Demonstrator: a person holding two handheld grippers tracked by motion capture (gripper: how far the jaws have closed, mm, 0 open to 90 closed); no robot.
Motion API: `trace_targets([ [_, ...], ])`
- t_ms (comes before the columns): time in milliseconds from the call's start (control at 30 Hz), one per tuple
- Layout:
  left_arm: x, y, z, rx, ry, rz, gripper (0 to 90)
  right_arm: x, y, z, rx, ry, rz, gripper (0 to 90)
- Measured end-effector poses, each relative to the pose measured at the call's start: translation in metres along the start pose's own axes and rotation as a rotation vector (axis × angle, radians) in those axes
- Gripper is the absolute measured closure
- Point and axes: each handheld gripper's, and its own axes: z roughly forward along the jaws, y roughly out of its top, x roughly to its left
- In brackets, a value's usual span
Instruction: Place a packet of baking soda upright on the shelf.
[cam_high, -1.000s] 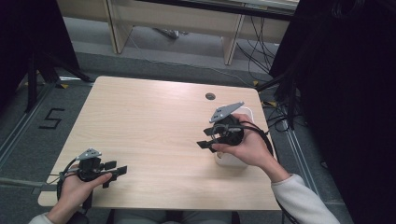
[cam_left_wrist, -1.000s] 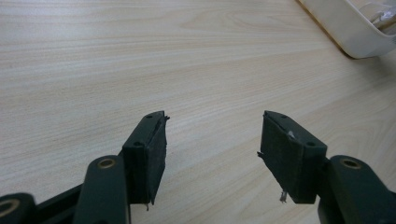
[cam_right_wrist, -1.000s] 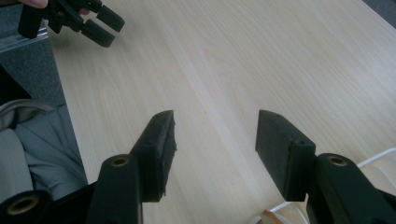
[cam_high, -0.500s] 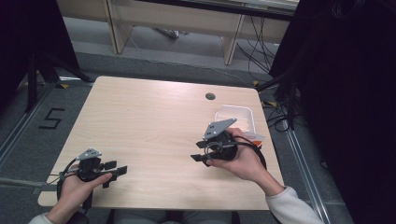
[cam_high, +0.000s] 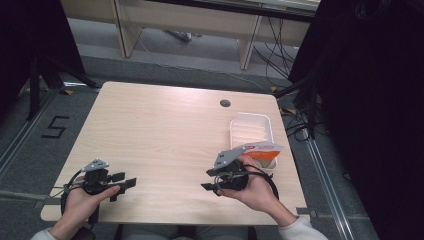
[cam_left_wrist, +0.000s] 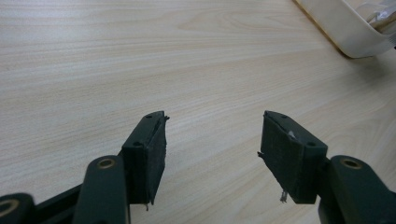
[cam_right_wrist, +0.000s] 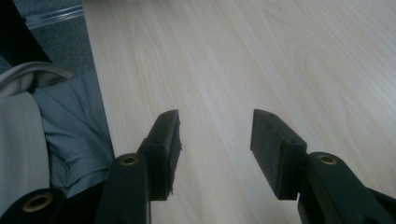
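A white tray (cam_high: 236, 135) stands near the table's right edge, and its rim shows far off in the left gripper view (cam_left_wrist: 345, 32). An orange and white packet (cam_high: 262, 149) lies across its near end. My right gripper (cam_high: 206, 180) sits just left of the tray's near end and points left, low over bare wood (cam_right_wrist: 215, 135). Its jaws have just been closing a little, stand apart and have nothing between them. My left gripper (cam_high: 125, 181) rests at the near left corner, open and with nothing in it (cam_left_wrist: 212, 135), pointing right towards the tray.
The wooden table (cam_high: 165, 130) has a small round cable hole (cam_high: 225, 103) at the back right. Grey clothing (cam_right_wrist: 70, 135) shows past the near table edge in the right gripper view. Cables and desk legs lie on the floor beyond.
My right hand has come down and towards the near edge, off the tray, so the tray and the packet now show. My left hand has stayed put.
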Motion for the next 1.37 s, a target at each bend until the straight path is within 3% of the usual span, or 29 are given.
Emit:
trace_targets([
  [300,0.0,0.0,0.0,0.001,-0.002,0.003,40.2,-0.001,-0.024,0.013,0.028,0.025,0.022,52.6],
  [367,0.0,0.0,0.0,0.006,0.0,0.004,40.1,0.001,-0.028,0.015,0.021,0.0,0.038,52.6],
  [400,0.0,0.0,0.0,0.006,0.0,0.005,40.1,0.0,-0.029,0.015,0.031,0.017,0.035,52.5],
  [633,-0.001,0.0,0.0,0.005,-0.003,0.007,39.9,-0.001,-0.042,0.024,0.032,-0.002,0.041,52.1],
  [733,-0.001,0.0,0.0,0.007,-0.006,0.01,39.9,0.0,-0.048,0.029,-0.002,-0.019,0.035,51.8],
  [800,-0.001,0.0,0.0,0.005,-0.008,0.011,39.9,0.001,-0.05,0.031,-0.024,-0.01,0.034,51.4],
  [1000,-0.002,0.0,0.0,0.0,-0.015,0.016,39.6,0.002,-0.055,0.037,-0.014,0.019,0.055,49.0],
  [1367,-0.002,0.001,0.001,0.002,-0.011,0.016,39.6,0.0,-0.062,0.032,-0.02,0.009,0.074,48.7],
])
